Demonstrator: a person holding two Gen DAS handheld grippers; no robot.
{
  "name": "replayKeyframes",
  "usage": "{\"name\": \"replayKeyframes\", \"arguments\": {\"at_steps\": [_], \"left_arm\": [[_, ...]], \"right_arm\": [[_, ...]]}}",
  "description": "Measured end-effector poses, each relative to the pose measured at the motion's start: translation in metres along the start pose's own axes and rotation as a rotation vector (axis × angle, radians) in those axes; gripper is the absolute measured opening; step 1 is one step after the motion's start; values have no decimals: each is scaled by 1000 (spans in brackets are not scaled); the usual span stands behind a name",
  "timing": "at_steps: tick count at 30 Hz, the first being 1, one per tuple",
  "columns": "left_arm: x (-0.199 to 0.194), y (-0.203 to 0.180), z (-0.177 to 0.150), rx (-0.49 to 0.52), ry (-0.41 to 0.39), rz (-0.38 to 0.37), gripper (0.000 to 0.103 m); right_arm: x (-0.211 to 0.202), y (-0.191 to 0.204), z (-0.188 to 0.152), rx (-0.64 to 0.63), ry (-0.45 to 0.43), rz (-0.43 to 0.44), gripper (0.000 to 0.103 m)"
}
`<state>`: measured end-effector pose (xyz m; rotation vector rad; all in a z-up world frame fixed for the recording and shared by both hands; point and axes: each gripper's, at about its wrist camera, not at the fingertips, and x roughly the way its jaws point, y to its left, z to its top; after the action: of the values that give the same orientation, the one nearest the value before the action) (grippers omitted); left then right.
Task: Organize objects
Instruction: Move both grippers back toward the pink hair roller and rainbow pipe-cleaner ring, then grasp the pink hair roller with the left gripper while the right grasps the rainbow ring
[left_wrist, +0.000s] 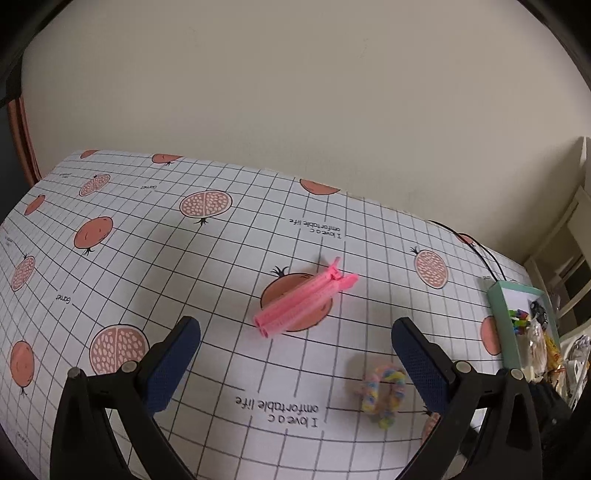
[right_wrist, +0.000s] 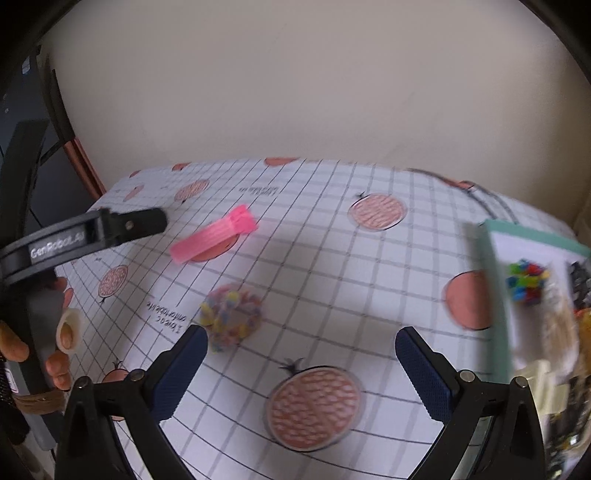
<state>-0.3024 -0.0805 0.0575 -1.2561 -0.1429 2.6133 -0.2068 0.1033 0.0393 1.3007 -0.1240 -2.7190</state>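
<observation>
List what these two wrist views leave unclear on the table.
- Green box, left wrist view: far side cut off by the frame edge; contents too small to identify.
- Same box, right wrist view: motion blur smears its contents.
- Pastel scrunchie, both views: blurred, so its weave is unreadable.
- Pink clip, right wrist view: blurred, teeth indistinct.

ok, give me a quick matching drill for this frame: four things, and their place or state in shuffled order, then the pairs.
Things:
1. pink clip
2. pastel hair tie
3. green box
4. left gripper

Place or state:
A. at the table's right edge, with small items inside
B. open, holding nothing
C. lying across a printed orange fruit
D. on the cloth beside the left gripper's right finger

Pairs: 1-C, 2-D, 3-A, 4-B
</observation>
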Motion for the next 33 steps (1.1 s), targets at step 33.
{"name": "replayKeyframes", "arguments": {"at_steps": [33], "left_arm": [[85, -4, 4, 117, 80, 64, 70]], "right_arm": [[63, 32, 3, -113, 83, -29, 80]]}}
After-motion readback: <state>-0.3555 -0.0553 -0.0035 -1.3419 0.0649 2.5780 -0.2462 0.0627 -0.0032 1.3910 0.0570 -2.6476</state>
